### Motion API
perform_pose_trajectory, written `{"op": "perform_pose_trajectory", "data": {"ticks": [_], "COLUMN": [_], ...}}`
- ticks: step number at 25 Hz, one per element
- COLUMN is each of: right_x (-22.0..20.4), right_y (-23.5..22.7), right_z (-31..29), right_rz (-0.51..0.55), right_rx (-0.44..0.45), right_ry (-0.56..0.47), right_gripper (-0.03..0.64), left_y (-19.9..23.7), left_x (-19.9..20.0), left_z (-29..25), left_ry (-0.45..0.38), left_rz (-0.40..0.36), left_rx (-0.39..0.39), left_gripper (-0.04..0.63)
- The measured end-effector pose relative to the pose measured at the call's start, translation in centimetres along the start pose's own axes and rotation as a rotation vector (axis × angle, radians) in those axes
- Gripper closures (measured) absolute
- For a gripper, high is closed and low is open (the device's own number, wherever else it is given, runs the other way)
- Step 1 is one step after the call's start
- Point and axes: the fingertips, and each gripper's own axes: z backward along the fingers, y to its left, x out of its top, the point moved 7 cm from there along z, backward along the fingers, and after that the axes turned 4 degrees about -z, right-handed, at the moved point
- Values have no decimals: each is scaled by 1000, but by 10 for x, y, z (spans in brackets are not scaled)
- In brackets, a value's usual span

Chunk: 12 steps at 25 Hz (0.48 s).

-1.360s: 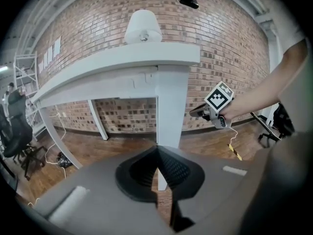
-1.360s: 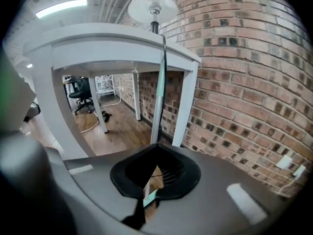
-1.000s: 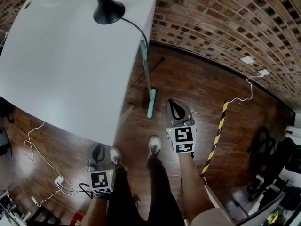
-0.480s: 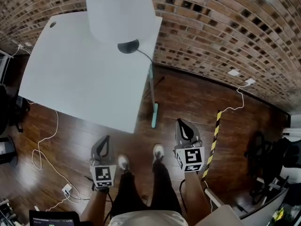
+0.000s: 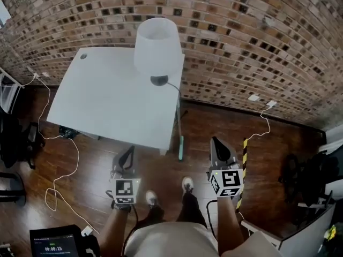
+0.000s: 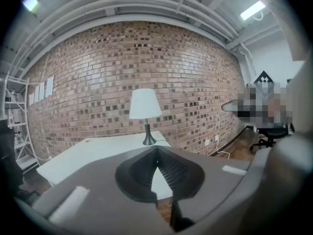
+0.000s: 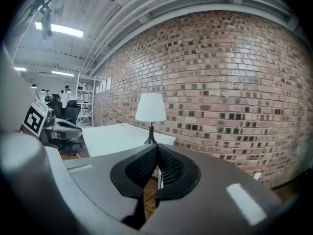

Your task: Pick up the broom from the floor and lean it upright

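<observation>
By wht desk [image 5: 107,100], slim teal broom [image 5: 181,146]

The left tongs [image 5: 129,150] and right tongs [image 5: 216,142] are held out side by side. Both have their jaws together, gripping nothing.

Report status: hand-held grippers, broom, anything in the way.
Left hand-held gripper shut, empty; right hand-held gripper shut, empty. Broom standing against the white table edge, neither gripper on it. Striped floor strip to its right, apart.
</observation>
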Motion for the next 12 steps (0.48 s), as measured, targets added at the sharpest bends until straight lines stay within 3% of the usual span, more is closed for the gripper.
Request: {"op": "perform_pose_trajectory", "data": {"ticks": [7, 12], "right_x": [28, 34], "right_y": [27, 38], "right_z": [40, 57], "right_rz": [-32, -68], "right_rx": [-64, -91], "right_ry": [-51, -58], "right_gripper": [603, 603], "left_y": [30, 26], "left_x": [24, 34], "left_z": [48, 62], "left_ry": [-43, -48], "left_rz": [-36, -51], "left_rx": [3, -27], "left_gripper": [595, 595]}}
